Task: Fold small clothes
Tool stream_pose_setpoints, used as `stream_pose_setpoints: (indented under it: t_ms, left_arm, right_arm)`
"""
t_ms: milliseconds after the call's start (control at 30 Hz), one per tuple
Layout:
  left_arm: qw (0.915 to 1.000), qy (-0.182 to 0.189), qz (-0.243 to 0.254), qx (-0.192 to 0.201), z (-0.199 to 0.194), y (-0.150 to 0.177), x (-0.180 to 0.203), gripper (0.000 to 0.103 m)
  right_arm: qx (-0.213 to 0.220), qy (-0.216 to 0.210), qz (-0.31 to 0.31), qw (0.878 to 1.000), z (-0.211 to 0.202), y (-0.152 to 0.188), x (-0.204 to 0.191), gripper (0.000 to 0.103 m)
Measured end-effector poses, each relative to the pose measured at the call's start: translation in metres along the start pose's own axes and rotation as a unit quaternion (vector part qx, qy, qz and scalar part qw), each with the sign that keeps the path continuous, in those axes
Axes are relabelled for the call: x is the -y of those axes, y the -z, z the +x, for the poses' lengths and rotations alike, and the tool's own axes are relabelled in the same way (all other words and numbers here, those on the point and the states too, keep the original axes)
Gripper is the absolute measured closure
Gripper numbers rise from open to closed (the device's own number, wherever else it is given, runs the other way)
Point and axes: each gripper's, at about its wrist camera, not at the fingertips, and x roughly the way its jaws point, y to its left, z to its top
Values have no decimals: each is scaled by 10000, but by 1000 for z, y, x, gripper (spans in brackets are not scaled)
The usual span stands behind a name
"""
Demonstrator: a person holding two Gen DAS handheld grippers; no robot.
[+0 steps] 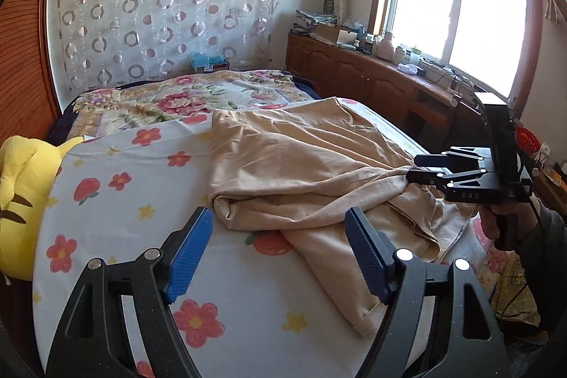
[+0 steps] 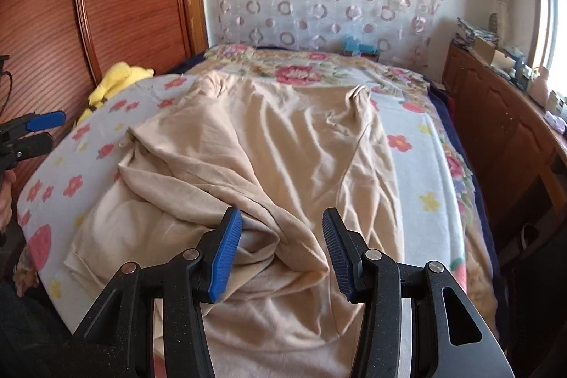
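Garment: beige garment (image 1: 304, 165) lies rumpled and partly doubled over on the flowered bed sheet (image 1: 117, 201), well short of a neat fold.
Left tool: left tool (image 1: 280, 250) released, jaws wide, nothing between them, poised over the near hem.
Right tool: right tool (image 2: 281, 250) half-open astride a raised ridge of cloth; whether the pads pinch it cannot be told.
Advice: pinch one layer only at each edge, pull taut, then fold.
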Motion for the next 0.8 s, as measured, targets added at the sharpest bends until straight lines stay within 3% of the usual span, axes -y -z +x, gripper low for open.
stream_pose_setpoints:
  t_ms: [133, 200, 233, 267, 367, 533, 700, 800]
  left_arm:
    - [9999, -13, -124, -19, 3, 7, -6, 25]
    - [9998, -17, -173, -27, 3, 10, -11, 25]
    - [9998, -20, -193, -27, 3, 10, -12, 25]
    - [9998, -25, -208, -24, 2, 11, -13, 25]
    - [9997, -54, -238, 16, 0, 11, -15, 25]
    - [9994, -12, -279, 227, -17, 9, -14, 25]
    - [9990, -104, -233, 358, -25, 6, -12, 25]
    - [9989, -170, -241, 358, -26, 5, -14, 25]
  right_arm:
    - [-436, -163, -123, 9988, 19, -5, 4, 54]
    - [-524, -329, -155, 9980, 21, -6, 3, 72]
    - [-489, -382, -223, 9978, 19, -7, 0, 88]
    - [-426, -379, -310, 9979, 16, -9, -5, 91]
    - [-79, -405, -415, 9983, -7, -11, -12, 93]
    - [390, -74, -373, 9985, -64, -11, -9, 94]
    - [60, 344, -309, 9989, -56, 1, 5, 93]
    - [-71, 510, -140, 9986, -44, 3, 13, 86]
